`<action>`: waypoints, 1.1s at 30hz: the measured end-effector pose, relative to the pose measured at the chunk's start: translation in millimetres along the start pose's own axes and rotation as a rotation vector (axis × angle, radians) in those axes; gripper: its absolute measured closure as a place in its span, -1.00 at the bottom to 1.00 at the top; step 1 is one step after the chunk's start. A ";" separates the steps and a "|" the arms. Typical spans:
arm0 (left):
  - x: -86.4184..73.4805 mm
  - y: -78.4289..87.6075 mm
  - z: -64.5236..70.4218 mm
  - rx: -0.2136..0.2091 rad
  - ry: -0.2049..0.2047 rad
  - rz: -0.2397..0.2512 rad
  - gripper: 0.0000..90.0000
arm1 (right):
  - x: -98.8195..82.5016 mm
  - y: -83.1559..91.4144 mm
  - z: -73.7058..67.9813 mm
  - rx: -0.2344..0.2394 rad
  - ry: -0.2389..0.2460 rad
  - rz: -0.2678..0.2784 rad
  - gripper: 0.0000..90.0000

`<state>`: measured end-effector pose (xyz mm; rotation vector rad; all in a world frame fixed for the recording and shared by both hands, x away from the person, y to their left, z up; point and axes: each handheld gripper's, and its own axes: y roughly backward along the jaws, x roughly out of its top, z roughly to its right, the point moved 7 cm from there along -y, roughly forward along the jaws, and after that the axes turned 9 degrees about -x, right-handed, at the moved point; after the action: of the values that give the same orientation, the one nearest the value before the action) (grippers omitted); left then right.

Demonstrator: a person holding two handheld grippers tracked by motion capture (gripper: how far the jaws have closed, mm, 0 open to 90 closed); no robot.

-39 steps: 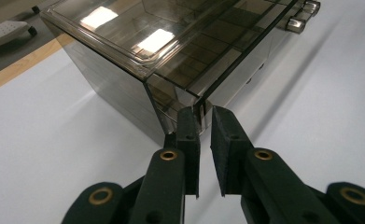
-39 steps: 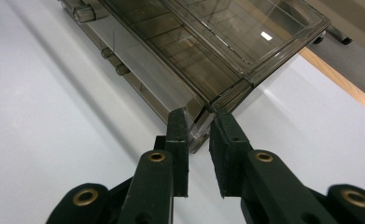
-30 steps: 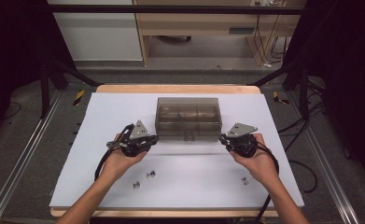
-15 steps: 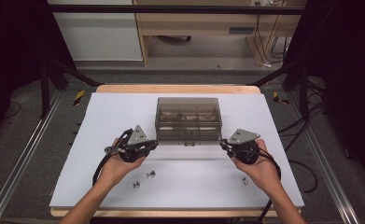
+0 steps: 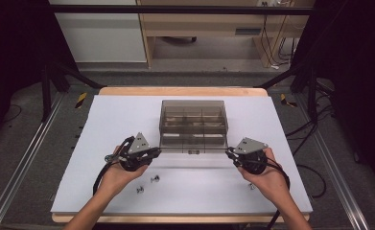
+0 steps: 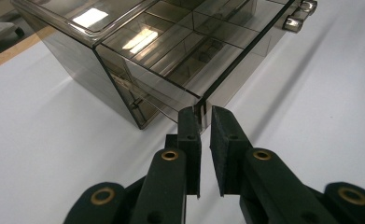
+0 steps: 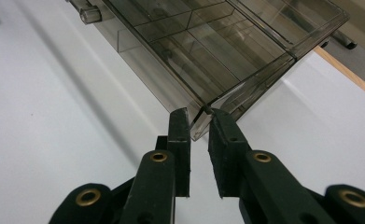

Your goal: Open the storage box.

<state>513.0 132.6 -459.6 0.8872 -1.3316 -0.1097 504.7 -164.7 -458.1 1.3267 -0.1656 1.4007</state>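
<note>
A smoky clear plastic drawer cabinet [image 5: 193,112] stands mid-table on a white mat. Its lower drawer [image 5: 192,142] is pulled out toward me, with dividers inside and a small knob [image 5: 193,152] on its front. My left gripper [image 5: 157,151] is at the left end of the drawer front. In the left gripper view, the left gripper [image 6: 204,112] is shut on the thin edge of the drawer front [image 6: 236,65]. My right gripper [image 5: 229,152] is at the right end. In the right gripper view, the right gripper [image 7: 200,114] pinches the drawer's corner [image 7: 203,112].
Small metal parts lie on the white mat [image 5: 103,120] near the front edge: two [image 5: 155,179] by my left wrist and one [image 5: 251,186] under my right hand. Cables trail from both grippers. The wooden table edge [image 5: 175,90] runs behind the cabinet.
Both hands have drawn back toward me, and the drawer has slid farther out of the cabinet with them.
</note>
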 end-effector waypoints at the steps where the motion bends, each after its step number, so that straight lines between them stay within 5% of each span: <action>1: -0.3 0.2 0.6 -0.002 0.000 0.001 0.83 | -0.3 0.7 -0.3 0.000 0.000 0.001 0.77; 6: -2.5 -0.2 3.8 -0.006 -0.008 -0.010 0.83 | -2.9 3.8 -2.9 -0.008 0.008 -0.003 0.77; 7: -5.5 1.2 6.6 0.003 0.033 -0.026 0.83 | -3.6 4.2 -3.1 -0.010 0.009 -0.003 0.78; 8: -3.7 -0.4 4.8 -0.006 -0.004 -0.011 0.83 | -4.2 4.4 -4.0 -0.006 0.006 -0.002 0.78; 33: -8.5 -2.1 11.0 -0.005 -0.005 -0.016 0.84 | -4.9 8.6 -7.1 -0.003 -0.011 0.028 0.79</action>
<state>501.9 130.4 -467.9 0.8934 -1.3289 -0.1279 492.7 -165.5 -459.6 1.3344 -0.1947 1.4160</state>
